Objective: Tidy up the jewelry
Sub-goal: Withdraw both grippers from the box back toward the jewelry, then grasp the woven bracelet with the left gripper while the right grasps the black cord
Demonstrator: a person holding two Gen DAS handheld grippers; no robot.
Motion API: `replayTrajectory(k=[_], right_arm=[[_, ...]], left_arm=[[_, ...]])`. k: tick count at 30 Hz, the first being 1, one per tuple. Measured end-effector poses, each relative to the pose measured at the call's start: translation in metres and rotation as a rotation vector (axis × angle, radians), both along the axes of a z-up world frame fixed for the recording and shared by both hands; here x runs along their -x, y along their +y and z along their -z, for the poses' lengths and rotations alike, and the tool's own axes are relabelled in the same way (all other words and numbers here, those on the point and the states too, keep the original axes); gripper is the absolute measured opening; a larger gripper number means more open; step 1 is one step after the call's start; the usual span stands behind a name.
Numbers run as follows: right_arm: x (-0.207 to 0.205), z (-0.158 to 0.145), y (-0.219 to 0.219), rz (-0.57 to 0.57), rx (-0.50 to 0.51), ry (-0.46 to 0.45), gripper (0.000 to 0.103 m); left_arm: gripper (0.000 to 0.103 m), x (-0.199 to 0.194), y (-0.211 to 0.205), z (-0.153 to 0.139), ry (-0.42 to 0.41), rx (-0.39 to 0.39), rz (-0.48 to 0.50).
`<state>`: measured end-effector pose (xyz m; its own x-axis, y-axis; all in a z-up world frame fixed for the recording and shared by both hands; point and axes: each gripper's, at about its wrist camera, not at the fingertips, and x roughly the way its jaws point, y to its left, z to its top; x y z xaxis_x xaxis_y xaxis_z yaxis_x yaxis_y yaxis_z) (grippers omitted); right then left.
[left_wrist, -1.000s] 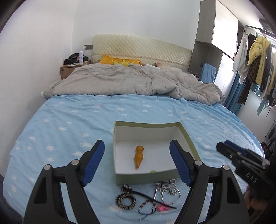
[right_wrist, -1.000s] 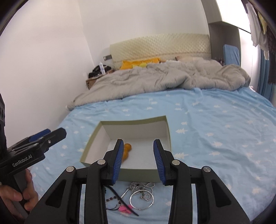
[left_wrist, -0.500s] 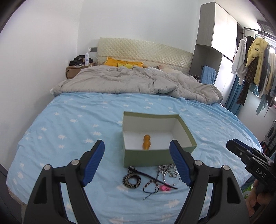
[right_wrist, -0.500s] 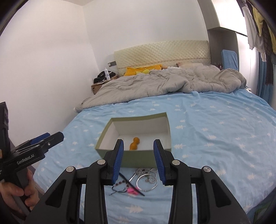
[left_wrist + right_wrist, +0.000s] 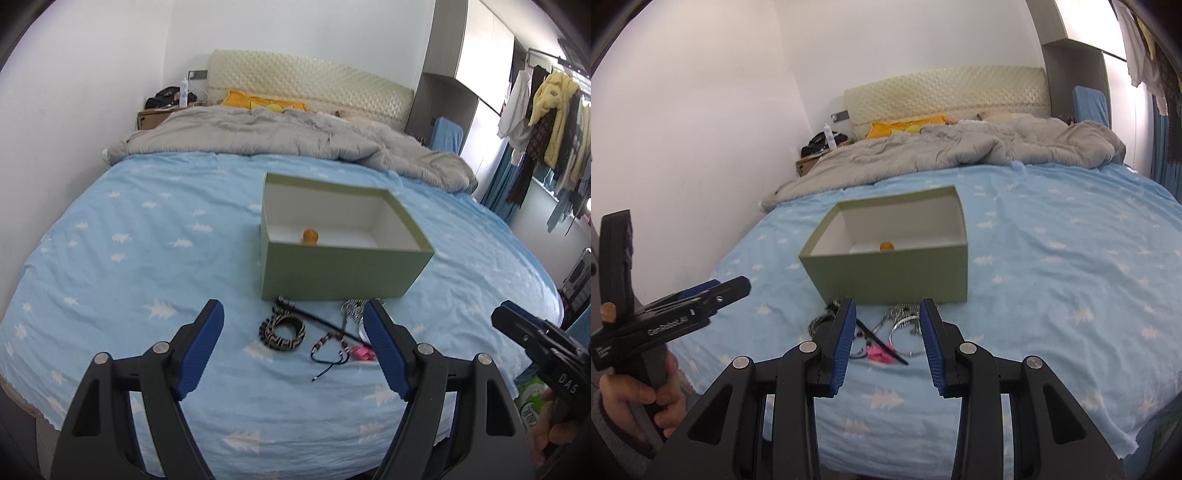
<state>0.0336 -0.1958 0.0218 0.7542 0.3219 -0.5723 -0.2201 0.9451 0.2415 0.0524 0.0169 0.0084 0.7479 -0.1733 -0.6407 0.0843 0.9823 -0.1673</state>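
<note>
The jewelry [image 5: 317,332] lies strewn along the near wall of the green box [image 5: 332,273], straight ahead of both empty, parted grippers, left gripper [image 5: 295,347] facing the patterned bangle [image 5: 282,333], right gripper [image 5: 888,338] the silver ring [image 5: 905,338].

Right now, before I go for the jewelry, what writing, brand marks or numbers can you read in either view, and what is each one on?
"DAS": white letters on the black body of the right gripper, left wrist view.
"GenRobot.AI": white letters on the side of the left gripper, right wrist view.
A smaller white mark at the rear end of the left gripper's body: too small to read.
Printing on a green-and-white package beside the bed: blurred, unreadable.
The green box shows no writing.
</note>
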Motion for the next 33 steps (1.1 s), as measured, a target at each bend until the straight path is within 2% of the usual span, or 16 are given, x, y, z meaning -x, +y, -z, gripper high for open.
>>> replayTrajectory(k=[5, 9, 12, 16, 22, 25, 27, 30, 33], right_arm=[[-0.006, 0.020, 0.008, -0.027, 0.002, 0.027, 0.034], [-0.019, 0.042, 0.015, -0.044, -0.003, 0.072, 0.033], [-0.030, 0.056, 0.022, -0.065, -0.003, 0.102, 0.025], [-0.047, 0.073, 0.034, -0.108, 0.010, 0.137, 0.021], [-0.074, 0.094, 0.052, -0.179, 0.022, 0.182, 0.016], [-0.088, 0.103, 0.062, -0.209, 0.042, 0.196, 0.015], [-0.098, 0.109, 0.068, -0.226, 0.047, 0.208, 0.015], [-0.109, 0.116, 0.073, -0.249, 0.063, 0.219, 0.014], [-0.118, 0.123, 0.077, -0.274, 0.065, 0.238, 0.013]], left_arm=[[0.077, -0.006, 0.004, 0.022, 0.041, 0.013, -0.010], [0.073, -0.014, 0.005, 0.038, 0.069, 0.000, -0.004], [0.068, -0.025, 0.008, 0.052, 0.098, 0.003, -0.008], [0.063, -0.039, 0.016, 0.069, 0.144, 0.053, -0.012], [0.048, -0.063, 0.023, 0.095, 0.218, 0.090, -0.004], [0.044, -0.068, 0.021, 0.103, 0.231, 0.094, 0.013], [0.036, -0.072, 0.016, 0.107, 0.239, 0.095, 0.033], [0.033, -0.076, 0.014, 0.110, 0.245, 0.093, 0.048], [0.028, -0.081, 0.016, 0.114, 0.263, 0.147, 0.057]])
